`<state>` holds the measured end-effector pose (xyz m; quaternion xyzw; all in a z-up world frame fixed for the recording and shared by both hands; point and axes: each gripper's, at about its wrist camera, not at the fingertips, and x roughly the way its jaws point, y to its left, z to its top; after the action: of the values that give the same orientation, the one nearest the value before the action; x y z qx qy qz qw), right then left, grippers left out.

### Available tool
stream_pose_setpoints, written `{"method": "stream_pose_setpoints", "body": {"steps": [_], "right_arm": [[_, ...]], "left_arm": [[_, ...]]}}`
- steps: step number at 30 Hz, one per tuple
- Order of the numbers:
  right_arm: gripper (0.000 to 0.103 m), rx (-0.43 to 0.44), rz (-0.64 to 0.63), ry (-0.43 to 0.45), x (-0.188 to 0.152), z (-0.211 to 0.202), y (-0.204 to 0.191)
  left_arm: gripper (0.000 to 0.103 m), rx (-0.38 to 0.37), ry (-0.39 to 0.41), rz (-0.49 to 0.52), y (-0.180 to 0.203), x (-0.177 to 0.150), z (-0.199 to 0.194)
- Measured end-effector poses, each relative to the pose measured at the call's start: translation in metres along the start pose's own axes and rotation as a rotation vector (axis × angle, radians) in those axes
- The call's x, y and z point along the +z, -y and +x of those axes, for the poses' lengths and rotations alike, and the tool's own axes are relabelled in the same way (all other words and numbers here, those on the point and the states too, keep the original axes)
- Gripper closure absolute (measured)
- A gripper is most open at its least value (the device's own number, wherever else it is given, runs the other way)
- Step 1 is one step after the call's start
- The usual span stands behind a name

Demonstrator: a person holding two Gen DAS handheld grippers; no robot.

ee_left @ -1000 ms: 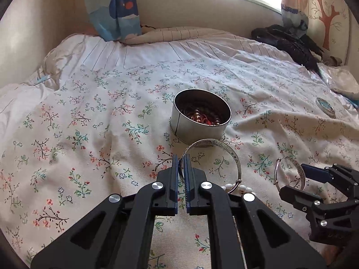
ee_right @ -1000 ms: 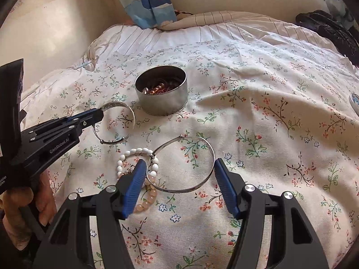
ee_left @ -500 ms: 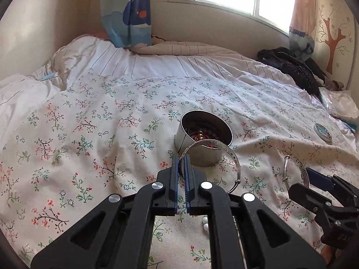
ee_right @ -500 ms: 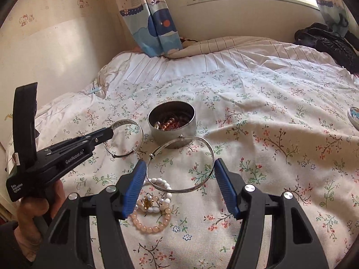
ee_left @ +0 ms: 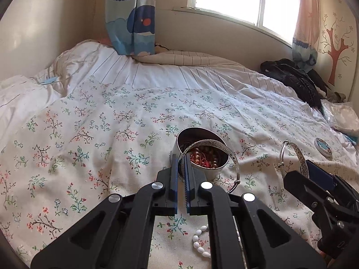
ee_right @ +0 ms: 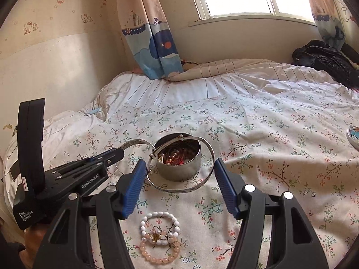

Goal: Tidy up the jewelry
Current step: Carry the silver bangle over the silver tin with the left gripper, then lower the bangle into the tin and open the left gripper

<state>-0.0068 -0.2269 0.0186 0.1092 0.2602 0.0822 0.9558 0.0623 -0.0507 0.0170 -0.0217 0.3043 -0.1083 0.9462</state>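
Note:
A round metal tin [ee_left: 203, 154] [ee_right: 179, 159] holding beads and red jewelry stands on the floral bedspread. My left gripper [ee_left: 180, 170] is shut on a silver bangle [ee_left: 215, 150] and holds it in the air in front of the tin. In the right wrist view the left gripper [ee_right: 116, 153] and its bangle [ee_right: 134, 143] show left of the tin. My right gripper [ee_right: 179, 183] holds a second, wider silver bangle [ee_right: 186, 187] stretched across its blue pads [ee_right: 134, 186], raised in front of the tin; it also shows in the left wrist view [ee_left: 298, 154]. A white bead bracelet [ee_right: 160, 226] and a pink bead bracelet [ee_right: 159, 250] lie on the bed below.
A small round lid [ee_left: 323, 146] lies on the bedspread [ee_left: 112, 134] to the right. Black clothing [ee_left: 294, 78] is piled at the far right by the wall. A striped quilt [ee_right: 224, 71] and curtains [ee_right: 152, 44] are at the back.
Both grippers have risen from the bedspread with their bangles and moved toward the tin. The two bead bracelets stay on the bed, now below the right gripper.

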Motion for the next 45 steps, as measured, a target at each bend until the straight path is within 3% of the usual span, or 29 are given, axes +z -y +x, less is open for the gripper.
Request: {"method": "stream_pose_setpoints", "body": {"steps": [21, 45], "right_arm": [[0.042, -0.019, 0.025, 0.044, 0.024, 0.032, 0.004], [0.042, -0.005, 0.024, 0.021, 0.035, 0.075, 0.000]], "left_arm": [[0.098, -0.001, -0.005, -0.023, 0.002, 0.016, 0.034], [0.098, -0.012, -0.047, -0.029, 0.000, 0.021, 0.069]]}}
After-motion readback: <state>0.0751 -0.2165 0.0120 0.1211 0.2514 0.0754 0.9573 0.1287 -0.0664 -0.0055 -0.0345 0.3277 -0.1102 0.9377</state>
